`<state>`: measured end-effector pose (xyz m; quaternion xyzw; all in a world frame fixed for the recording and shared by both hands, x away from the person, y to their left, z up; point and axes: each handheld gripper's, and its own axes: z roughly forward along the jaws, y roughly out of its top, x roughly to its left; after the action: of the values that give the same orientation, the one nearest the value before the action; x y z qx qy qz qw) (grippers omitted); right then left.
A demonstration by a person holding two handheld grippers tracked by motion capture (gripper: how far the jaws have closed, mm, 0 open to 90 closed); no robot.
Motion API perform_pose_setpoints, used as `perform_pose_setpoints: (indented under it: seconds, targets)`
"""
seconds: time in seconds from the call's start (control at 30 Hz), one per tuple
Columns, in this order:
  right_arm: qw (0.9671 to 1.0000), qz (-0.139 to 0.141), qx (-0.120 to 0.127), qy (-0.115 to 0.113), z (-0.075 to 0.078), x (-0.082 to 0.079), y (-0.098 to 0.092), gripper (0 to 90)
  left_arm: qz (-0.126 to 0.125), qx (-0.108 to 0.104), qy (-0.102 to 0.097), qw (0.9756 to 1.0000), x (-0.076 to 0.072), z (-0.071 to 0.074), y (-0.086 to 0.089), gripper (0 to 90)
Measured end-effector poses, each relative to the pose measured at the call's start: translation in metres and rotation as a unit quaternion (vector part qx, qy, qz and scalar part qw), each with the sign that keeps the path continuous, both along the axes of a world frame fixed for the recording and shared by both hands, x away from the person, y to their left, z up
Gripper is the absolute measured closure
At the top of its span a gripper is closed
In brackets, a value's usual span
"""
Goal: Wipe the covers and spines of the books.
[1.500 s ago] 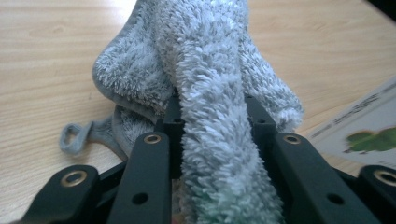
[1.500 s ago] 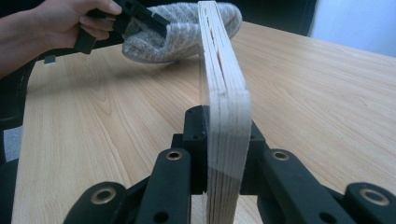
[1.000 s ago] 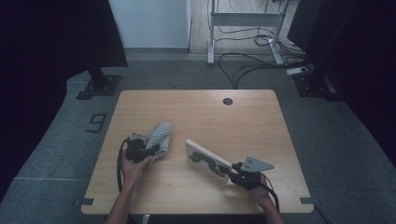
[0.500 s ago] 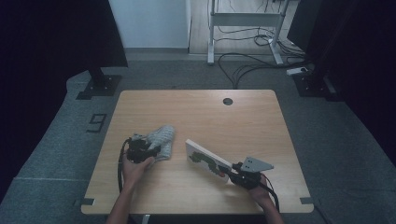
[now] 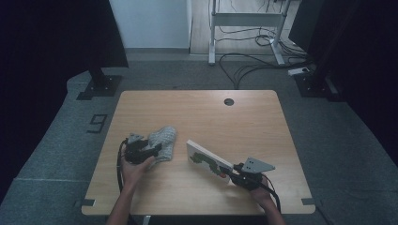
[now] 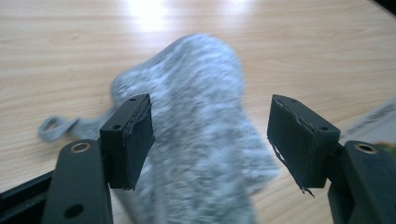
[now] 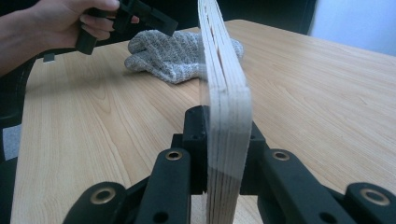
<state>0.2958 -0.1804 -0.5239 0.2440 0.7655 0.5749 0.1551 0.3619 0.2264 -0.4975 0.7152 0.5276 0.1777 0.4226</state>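
Leftward the sock (image 5: 163, 140) slid—open left tool (image 5: 151, 151) astride; right tool (image 5: 233, 174) clamps book (image 5: 208, 160), spine up-left.

Your left gripper (image 5: 155, 151) sits at the near-left of the wooden table (image 5: 197, 112), its tip touching a grey knitted cloth (image 5: 163, 140) — whether the jaws are apart isn't clear from here. Your right gripper (image 5: 233, 173), near the front edge, clamps the near end of a white board book (image 5: 207, 160) with green and red print — it angles away toward the cloth.
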Motion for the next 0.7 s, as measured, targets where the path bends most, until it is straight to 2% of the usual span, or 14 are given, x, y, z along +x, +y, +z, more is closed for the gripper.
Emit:
perform_pose_setpoints:
  seconds: [0.07, 0.1, 0.13, 0.17, 0.2, 0.23, 0.27, 0.33, 0.37, 0.43, 0.53, 0.57, 0.67, 0.7]
  targets:
    - [1.0, 0.0, 0.0, 0.0, 0.0, 0.0, 0.0, 77.9, -0.018, -0.006, -0.003, 0.9998, -0.002, 0.002, -0.005, 32.0]
    - [1.0, 0.0, 0.0, 0.0, 0.0, 0.0, 0.0, 77.9, -0.037, -0.01, 0.0, 0.9993, -0.002, 0.003, -0.01, 31.8]
    - [1.0, 0.0, 0.0, 0.0, 0.0, 0.0, 0.0, 77.9, -0.037, -0.01, 0.0, 0.9993, -0.002, 0.003, -0.01, 31.4]
    - [1.0, -0.001, -0.001, 0.0, 0.0, 0.0, 0.0, 77.9, -0.06, -0.012, 0.004, 0.9981, -0.002, 0.003, -0.019, 30.8]
    - [1.0, -0.001, -0.001, 0.0, 0.0, 0.0, 0.0, 77.9, -0.06, -0.012, 0.004, 0.9981, -0.002, 0.003, -0.019, 30.5]
    - [1.0, -0.001, -0.001, -0.001, 0.0, 0.0, 0.0, 77.8, -0.079, -0.018, 0.003, 0.9967, -0.002, 0.004, -0.027, 30.1]
    - [1.0, -0.001, -0.001, -0.001, 0.0, 0.0, 0.0, 77.8, -0.079, -0.018, 0.003, 0.9967, -0.002, 0.004, -0.027, 30.1]
    - [1.0, -0.001, -0.002, 0.0, 0.0, -0.001, 0.0, 77.7, -0.098, -0.03, 0.006, 0.9948, -0.002, 0.003, -0.033, 30.1]
    - [1.0, -0.002, -0.003, 0.0, 0.0, -0.001, 0.001, 77.6, -0.116, -0.034, 0.012, 0.9926, -0.001, 0.002, -0.04, 30.0]
    - [1.0, -0.002, -0.006, 0.001, -0.001, -0.001, 0.0, 77.3, -0.121, -0.03, 0.012, 0.9921, -0.002, 0.001, -0.043, 29.7]
    - [0.9997, -0.004, -0.024, 0.004, -0.003, -0.001, 0.002, 76.4, -0.134, -0.028, 0.012, 0.9905, -0.001, -0.001, -0.048, 29.4]
    - [0.9997, -0.006, -0.022, 0.005, -0.005, -0.001, 0.002, 76.5, -0.145, -0.032, 0.009, 0.9889, -0.001, -0.002, -0.053, 29.3]
    - [0.9997, -0.005, -0.024, 0.002, -0.005, -0.002, 0.002, 76.5, -0.154, -0.036, 0.006, 0.9873, 0.0, -0.003, -0.057, 29.1]
    - [0.9997, -0.006, -0.024, 0.002, -0.005, -0.002, 0.002, 76.5, -0.164, -0.04, 0.004, 0.9857, 0.0, -0.003, -0.061, 29.0]
